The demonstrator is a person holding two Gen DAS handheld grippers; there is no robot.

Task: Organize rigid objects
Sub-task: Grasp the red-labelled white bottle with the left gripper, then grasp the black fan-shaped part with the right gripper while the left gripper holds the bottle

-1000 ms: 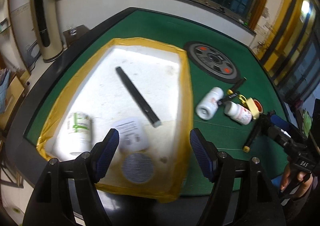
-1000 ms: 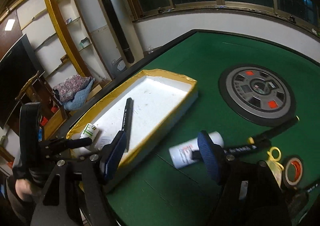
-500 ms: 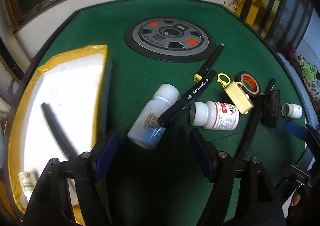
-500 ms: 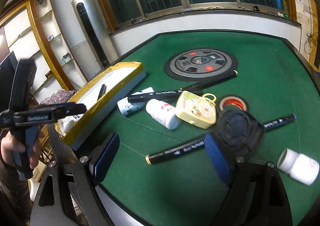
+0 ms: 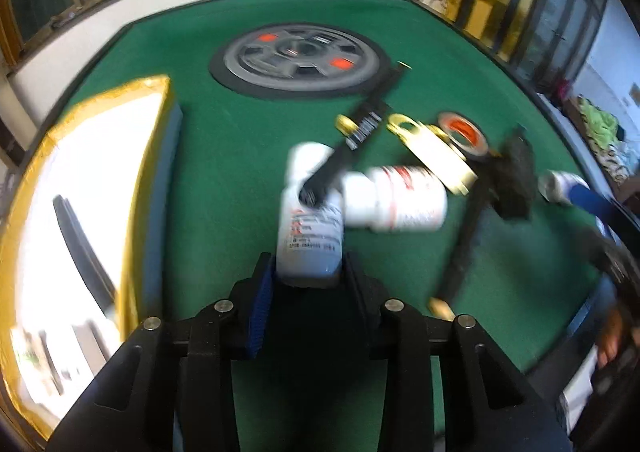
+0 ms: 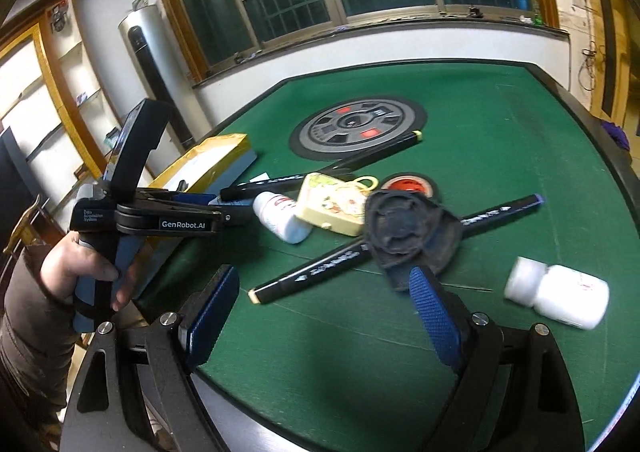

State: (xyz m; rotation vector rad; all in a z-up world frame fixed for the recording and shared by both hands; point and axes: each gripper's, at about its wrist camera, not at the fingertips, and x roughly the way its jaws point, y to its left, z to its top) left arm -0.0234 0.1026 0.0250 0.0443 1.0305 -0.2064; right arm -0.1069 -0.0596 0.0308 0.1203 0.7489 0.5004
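Green felt table (image 6: 500,124) with yellow-rimmed tray (image 5: 40,180), bottles (image 5: 396,200), markers (image 6: 400,244), tape roll (image 6: 408,185)

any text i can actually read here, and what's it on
"GenRobot.AI": side of the left tongs body, right wrist view.
"Data Acquisition System": small print on the same body, only just readable.
White lettering on the black markers: blurred, unreadable.
Labels on the bottle in the left tongs and the other white bottles: red and dark print, too blurred to read.
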